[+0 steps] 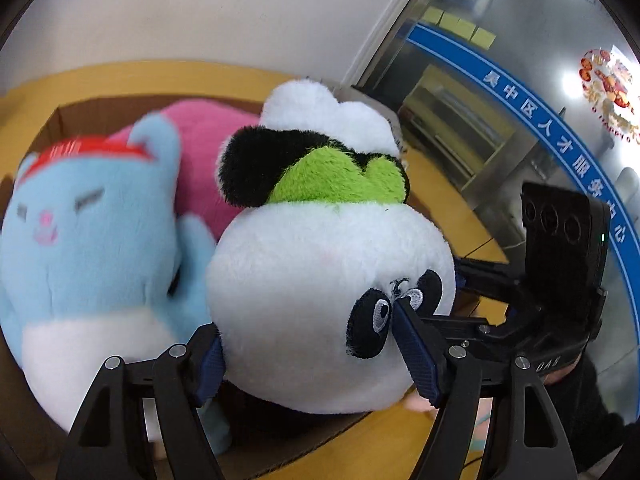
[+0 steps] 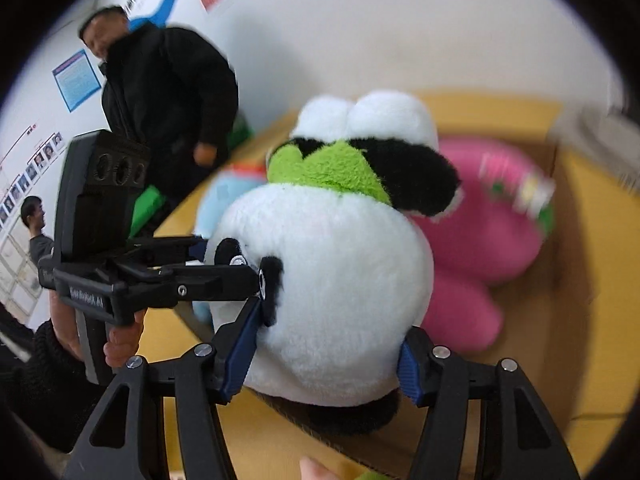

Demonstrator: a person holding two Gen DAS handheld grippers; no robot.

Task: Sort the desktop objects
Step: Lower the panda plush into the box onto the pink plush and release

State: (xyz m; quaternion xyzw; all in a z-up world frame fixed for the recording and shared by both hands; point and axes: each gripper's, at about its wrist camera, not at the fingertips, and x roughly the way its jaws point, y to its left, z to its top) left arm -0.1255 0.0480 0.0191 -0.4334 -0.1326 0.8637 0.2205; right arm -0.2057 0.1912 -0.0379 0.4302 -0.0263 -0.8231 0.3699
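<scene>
White wall fills the background behind a yellow wooden bench (image 1: pixel 444 184), and glass panels with a blue band of Chinese lettering (image 1: pixel 560 136) curve along the right of the left wrist view. On the bench stands an open cardboard box (image 1: pixel 60 120) with its flaps folded outward.

A panda plush (image 1: pixel 320 288) hangs head-first toward both cameras over the near edge of the box, its white head gripped from two sides. It wears a green scarf, and its black arm and white feet point away toward the wall. The left gripper (image 1: pixel 316 344) has its blue-padded fingers (image 1: pixel 416 352) pinching the plush head, one pad pressing right beside the black eye patches, the other sunk into the fur on the opposite side. The right gripper (image 2: pixel 328 356) likewise has its fingers (image 2: pixel 240 352) closed on the same head from the other direction, one pad beside an eye patch, one at the far cheek.

Inside the box lie a light blue cat plush (image 1: pixel 92 240) with a red headband, touching the panda on its side, and a pink plush (image 2: pixel 480 232) behind both, toward the back wall of the box.

Two people (image 2: pixel 160 92) stand in the background of the right wrist view, near wall posters (image 2: pixel 76 80).
</scene>
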